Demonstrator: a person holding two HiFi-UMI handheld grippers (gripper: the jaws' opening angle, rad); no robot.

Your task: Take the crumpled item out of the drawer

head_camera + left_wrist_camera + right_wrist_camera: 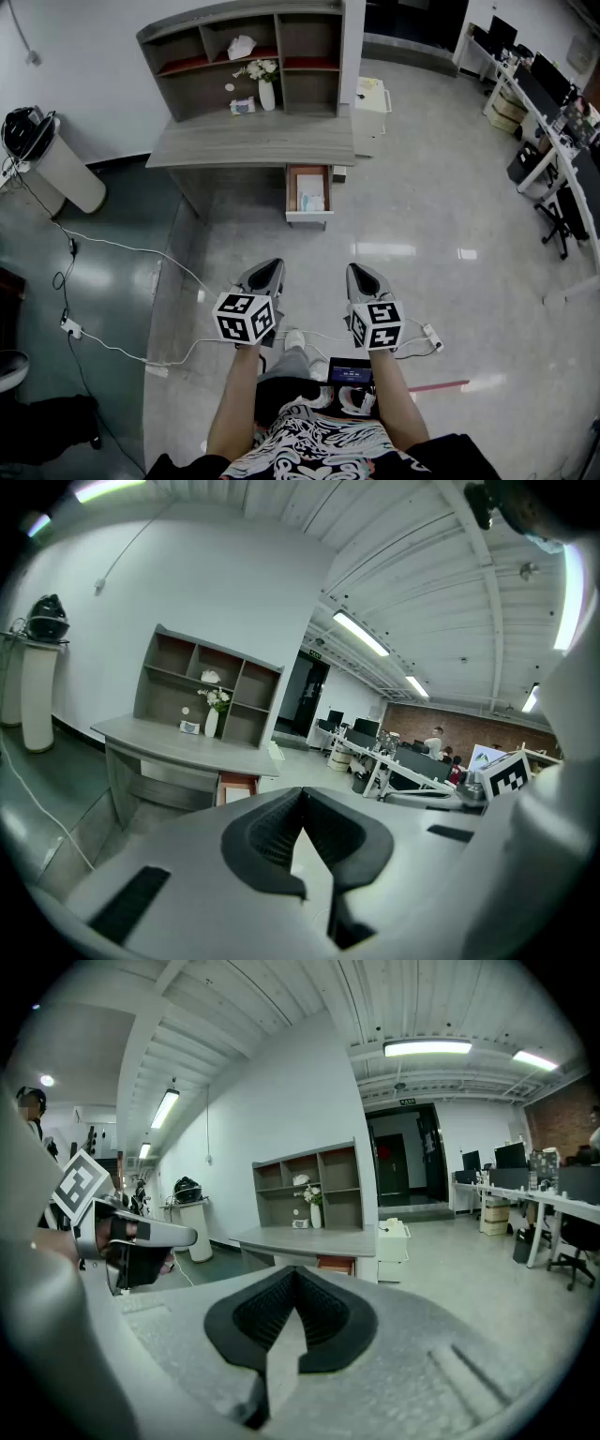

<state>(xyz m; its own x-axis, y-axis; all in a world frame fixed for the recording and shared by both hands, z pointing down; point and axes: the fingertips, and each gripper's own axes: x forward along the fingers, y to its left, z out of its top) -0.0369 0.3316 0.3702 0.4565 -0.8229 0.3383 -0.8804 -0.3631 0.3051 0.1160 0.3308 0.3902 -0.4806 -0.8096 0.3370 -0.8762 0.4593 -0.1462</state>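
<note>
Both left gripper [270, 270] and right gripper [358, 274], jaws pressed together, hover well apart from the open drawer [308, 217] under the desk [253, 145]; a cable [122, 246] lies leftward.

At my twelve o'clock the open drawer [308, 218] is too small to tell its pale contents [311, 200], and my fingers [267, 836] hide its lower part in both gripper views.
</note>
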